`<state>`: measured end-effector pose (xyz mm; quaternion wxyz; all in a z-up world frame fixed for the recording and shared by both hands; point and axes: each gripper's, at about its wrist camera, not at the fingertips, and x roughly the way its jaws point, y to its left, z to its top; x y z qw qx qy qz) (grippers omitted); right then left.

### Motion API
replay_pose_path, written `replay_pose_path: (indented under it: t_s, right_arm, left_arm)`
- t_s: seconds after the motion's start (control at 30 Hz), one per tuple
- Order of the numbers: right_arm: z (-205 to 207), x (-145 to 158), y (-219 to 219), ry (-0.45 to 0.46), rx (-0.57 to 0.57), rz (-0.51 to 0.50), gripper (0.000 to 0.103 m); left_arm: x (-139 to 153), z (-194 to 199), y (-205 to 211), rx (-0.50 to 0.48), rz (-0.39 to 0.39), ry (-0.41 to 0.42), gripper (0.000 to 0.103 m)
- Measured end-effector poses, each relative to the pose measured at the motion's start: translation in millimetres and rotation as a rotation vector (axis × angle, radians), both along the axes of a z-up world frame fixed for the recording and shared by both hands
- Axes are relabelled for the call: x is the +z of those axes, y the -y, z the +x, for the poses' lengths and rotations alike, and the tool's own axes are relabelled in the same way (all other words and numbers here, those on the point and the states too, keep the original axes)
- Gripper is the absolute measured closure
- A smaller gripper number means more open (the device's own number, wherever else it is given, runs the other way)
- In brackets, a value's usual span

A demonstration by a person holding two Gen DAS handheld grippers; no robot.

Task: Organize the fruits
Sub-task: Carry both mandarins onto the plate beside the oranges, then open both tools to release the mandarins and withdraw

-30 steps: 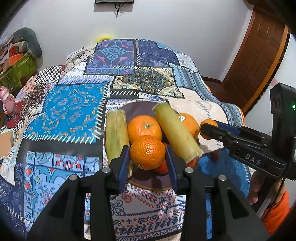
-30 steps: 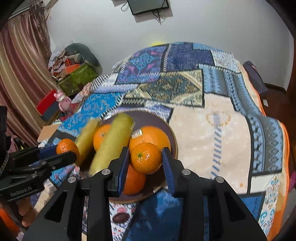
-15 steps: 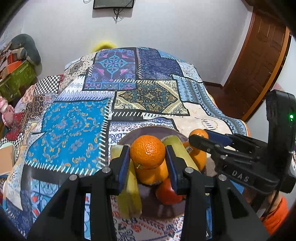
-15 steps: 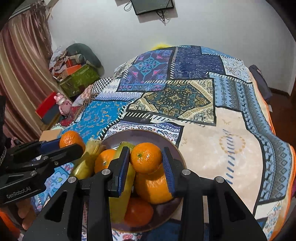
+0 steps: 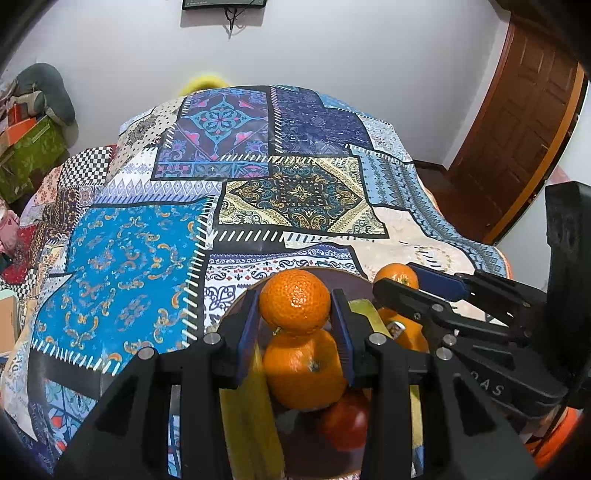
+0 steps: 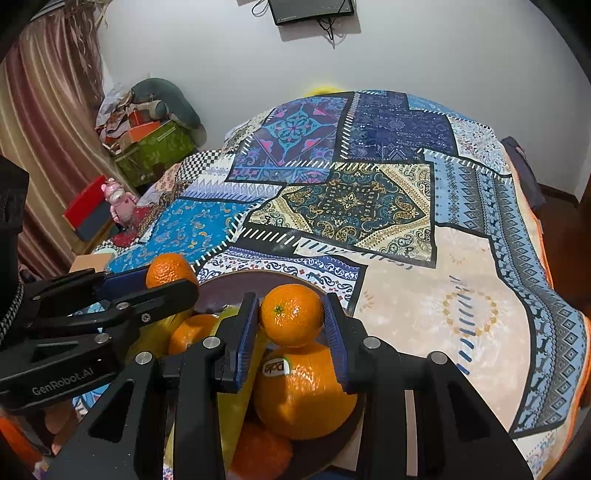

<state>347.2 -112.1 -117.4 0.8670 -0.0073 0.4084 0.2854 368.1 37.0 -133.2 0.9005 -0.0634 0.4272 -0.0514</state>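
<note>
The left gripper is clamped on a mandarin, and the right gripper pinches a second mandarin; each fruit sits between blue pads above the bowl. Beneath them the dark bowl holds a large orange with a sticker, more oranges and yellow-green bananas. The bowl rests on the near edge of a patchwork blanket covering the bed. Beyond it stand a white wall, a wall screen and a brown door.
</note>
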Motion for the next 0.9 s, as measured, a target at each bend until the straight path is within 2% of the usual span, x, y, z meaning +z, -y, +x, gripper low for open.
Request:
replay_pose_path:
  t_s: [0.2, 0.43, 0.6, 0.9]
  right_arm:
    - [3.2, -3.1, -3.3, -0.001, 0.001, -0.004, 0.070]
    - [6.5, -6.8, -0.3, -0.021, -0.013, 0.027, 0.070]
    - [9.6, -10.3, 2.4, -0.051, -0.025, 0.050, 0.069]
    - [5.2, -3.7, 8.3, -0.035, -0.021, 0.046, 0.069]
  left_arm:
    - [-10.0, 11.2, 0.8, 0.004, 0.014, -0.020, 0.065]
    - [-22.5, 19.7, -3.0, 0.028, -0.017, -0.064, 0.065]
    - [-21.1, 17.8, -3.6, 0.028, -0.023, -0.053, 0.064]
    - [-13.4, 8.7, -11.1, 0.041, -0.038, -0.040, 0.064]
